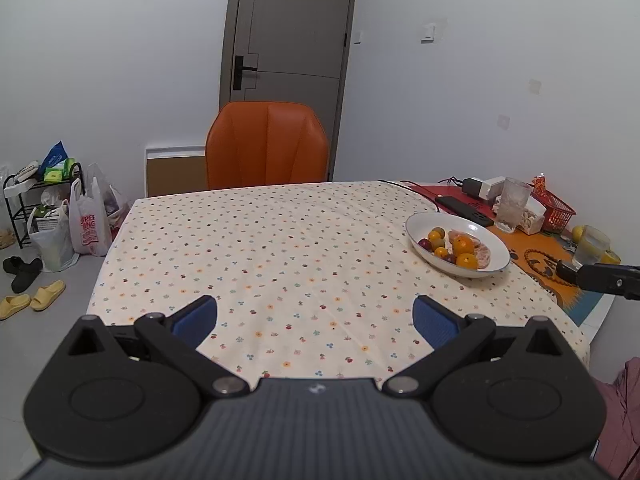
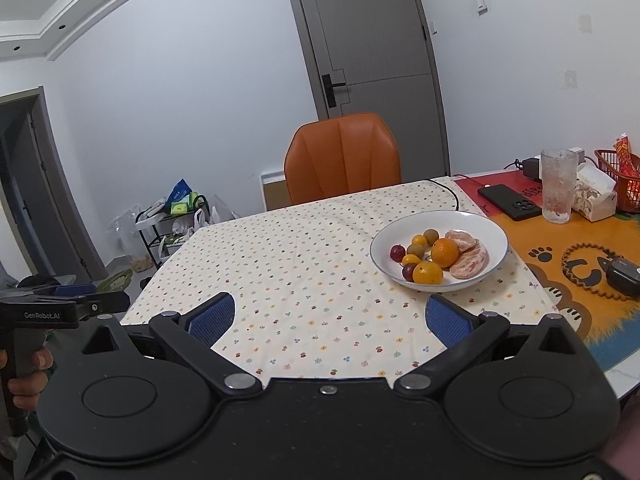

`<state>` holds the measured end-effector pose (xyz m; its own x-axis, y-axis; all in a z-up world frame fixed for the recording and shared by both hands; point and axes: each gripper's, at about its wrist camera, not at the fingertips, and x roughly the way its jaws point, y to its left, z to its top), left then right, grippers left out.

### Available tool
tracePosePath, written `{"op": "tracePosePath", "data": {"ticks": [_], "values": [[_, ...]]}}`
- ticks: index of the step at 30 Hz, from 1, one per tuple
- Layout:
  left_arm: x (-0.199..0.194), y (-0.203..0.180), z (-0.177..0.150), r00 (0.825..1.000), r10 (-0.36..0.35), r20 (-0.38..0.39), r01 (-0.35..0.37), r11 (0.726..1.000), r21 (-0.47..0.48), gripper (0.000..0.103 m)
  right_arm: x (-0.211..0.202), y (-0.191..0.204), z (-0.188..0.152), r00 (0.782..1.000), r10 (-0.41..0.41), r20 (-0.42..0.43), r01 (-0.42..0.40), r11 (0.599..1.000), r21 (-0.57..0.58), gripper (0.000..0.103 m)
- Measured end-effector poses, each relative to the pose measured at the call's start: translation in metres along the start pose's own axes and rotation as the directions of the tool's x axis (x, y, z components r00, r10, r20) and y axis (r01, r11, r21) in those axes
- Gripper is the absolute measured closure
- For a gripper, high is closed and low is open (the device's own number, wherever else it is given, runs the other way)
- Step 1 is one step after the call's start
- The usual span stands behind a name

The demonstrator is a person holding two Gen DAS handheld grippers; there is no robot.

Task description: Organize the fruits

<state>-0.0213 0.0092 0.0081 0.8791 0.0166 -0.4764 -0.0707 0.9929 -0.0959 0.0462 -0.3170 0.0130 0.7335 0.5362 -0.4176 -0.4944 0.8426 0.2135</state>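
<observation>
Item: table (image 2: pixel 304 240), covered by a flower-printed cloth (image 1: pixel 260 248); an orange printed mat (image 2: pixel 560 248) is laid over its right-hand end.

Left gripper (image 1: pixel 316 320): held above the near edge of the table, jaws spread wide, nothing between the blue pads (image 1: pixel 198 318). It is also seen at the left border of the right wrist view, gripped by a hand (image 2: pixel 28 376).

Right gripper (image 2: pixel 328 316): held above the near edge, jaws spread wide and empty. Its tip is seen at the right border of the left wrist view.

White bowl (image 2: pixel 472 224): placed near the right end of the cloth, just beside the mat, well apart from both grippers. Contents: two oranges (image 2: pixel 445 252), peeled citrus segments (image 2: pixel 470 260), several small yellow fruits (image 2: pixel 419 240) and two dark purple fruits (image 2: pixel 397 253).

Far right corner: a frosted glass (image 2: pixel 558 192), a black phone (image 2: pixel 510 202), a tissue pack (image 2: pixel 594 196) and a red basket (image 2: pixel 622 188) are grouped together.

An orange chair (image 2: pixel 342 158) is set at the far edge, with a grey door (image 2: pixel 372 40) behind it.
</observation>
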Motion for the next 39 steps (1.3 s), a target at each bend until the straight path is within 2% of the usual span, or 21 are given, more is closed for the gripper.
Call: {"op": "tracePosePath", "data": {"ticks": [39], "values": [[-0.0009, -0.0012, -0.0023, 1.000, -0.025, 0.000, 0.025, 1.000, 0.015, 0.000, 0.0039, -0.0016, -0.0026, 1.000, 0.010, -0.016, -0.010, 1.000, -0.003, 0.000]]}}
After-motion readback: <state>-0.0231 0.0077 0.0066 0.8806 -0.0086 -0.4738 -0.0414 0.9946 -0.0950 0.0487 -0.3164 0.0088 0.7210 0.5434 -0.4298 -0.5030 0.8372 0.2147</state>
